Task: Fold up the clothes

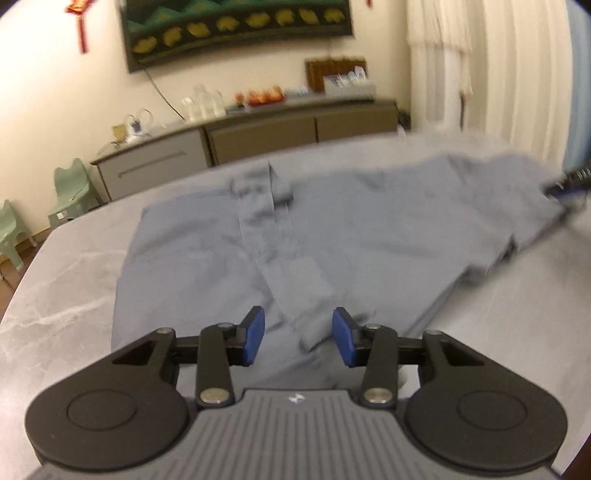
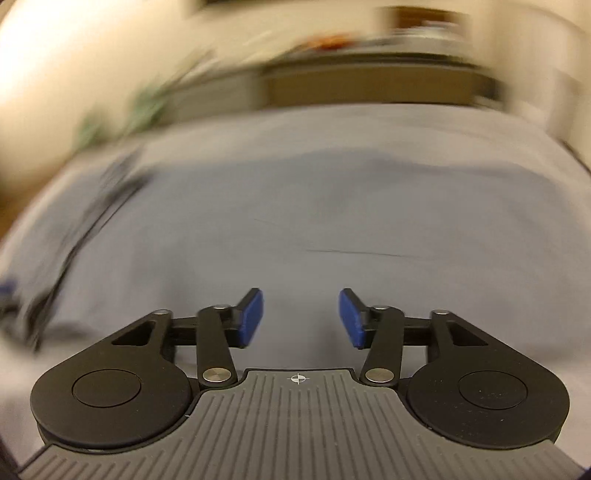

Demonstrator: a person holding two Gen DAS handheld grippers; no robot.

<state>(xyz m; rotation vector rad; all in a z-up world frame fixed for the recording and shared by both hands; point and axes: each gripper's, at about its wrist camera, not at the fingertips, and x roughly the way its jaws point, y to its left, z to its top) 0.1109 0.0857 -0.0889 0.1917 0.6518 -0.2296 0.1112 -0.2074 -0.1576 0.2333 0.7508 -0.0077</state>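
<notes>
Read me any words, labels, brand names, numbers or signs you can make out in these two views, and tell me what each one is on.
No readable text in either view.
Left gripper: a small pale logo on its grey body, no letters.
Right gripper: a crosshair mark on its body, no letters.
Boxes on the cabinet: print too blurred to read.
Wall picture: gold shapes, no legible words.
Shirt: no label visible.

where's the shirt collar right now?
Left wrist view: the collar is at the far end of the grey shirt, left of centre, nearest the sideboard. It lies well beyond the open left gripper.
</notes>
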